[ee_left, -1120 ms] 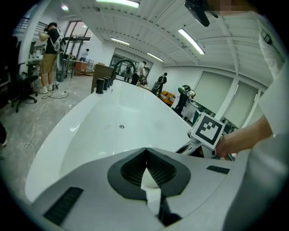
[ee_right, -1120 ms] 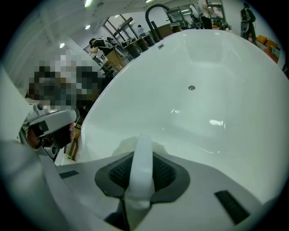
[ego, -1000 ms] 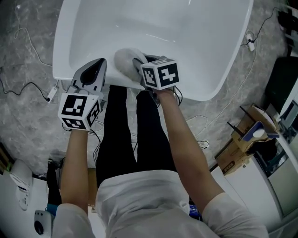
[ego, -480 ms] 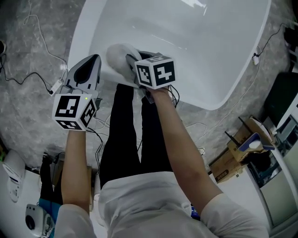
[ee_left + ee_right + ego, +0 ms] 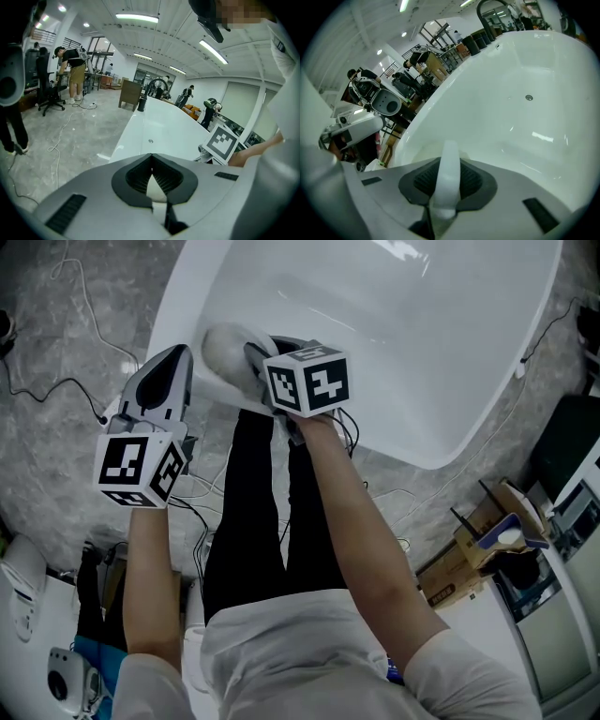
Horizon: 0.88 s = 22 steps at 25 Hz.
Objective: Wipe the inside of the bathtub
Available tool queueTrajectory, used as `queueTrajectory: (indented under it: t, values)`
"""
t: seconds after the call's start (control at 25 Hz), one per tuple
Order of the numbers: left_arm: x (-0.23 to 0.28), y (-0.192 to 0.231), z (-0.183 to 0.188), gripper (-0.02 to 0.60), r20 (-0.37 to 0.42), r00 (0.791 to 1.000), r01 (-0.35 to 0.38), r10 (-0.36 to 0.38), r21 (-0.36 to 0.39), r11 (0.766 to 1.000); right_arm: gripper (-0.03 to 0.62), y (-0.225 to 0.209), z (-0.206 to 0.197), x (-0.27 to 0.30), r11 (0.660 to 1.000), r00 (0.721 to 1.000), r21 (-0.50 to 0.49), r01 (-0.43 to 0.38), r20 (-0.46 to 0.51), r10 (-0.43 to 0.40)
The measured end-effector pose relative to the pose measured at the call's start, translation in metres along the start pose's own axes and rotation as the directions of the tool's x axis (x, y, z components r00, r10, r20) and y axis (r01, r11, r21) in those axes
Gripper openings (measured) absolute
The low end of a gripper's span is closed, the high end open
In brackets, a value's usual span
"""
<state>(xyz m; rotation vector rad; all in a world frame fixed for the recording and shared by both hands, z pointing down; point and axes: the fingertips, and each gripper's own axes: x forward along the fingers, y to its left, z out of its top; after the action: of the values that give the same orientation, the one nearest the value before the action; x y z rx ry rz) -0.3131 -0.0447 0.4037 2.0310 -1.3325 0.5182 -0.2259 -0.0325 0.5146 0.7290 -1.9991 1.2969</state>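
- The right gripper has its jaws pinched on a white cloth; the cloth stands as a narrow folded strip between the dark pads.
- In the head view the rest of the cloth bunches out in front of these jaws, at the near end of the bathtub; on the rim or just inside it, I cannot tell which.
- The left gripper has its jaws pressed together with nothing between them; it hangs at the tub's near left edge, beside the cloth but not touching it.
- The cloth looks soft, light and limp; I expect it will fold over and creep out of the jaws under a hard stroke. It is better held deep in the pads on a thick fold, not on a loose edge, so that a good bunch stays free to meet the surface.
- The inside of the tub is glossy, hard and curved, probably slippery; the cloth should slide easily there, and the pressure must come from the arm.
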Motion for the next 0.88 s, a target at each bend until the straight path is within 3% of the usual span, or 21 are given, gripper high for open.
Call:
queueTrajectory:
  t: [0.88]
  values:
    - [0.052,-0.029,-0.003,0.012,-0.026,0.996,0.090,-0.089,0.025,0.996,0.095,-0.082,-0.009,0.055,0.993,0.992,0.078,0.086,-0.099,-0.078]
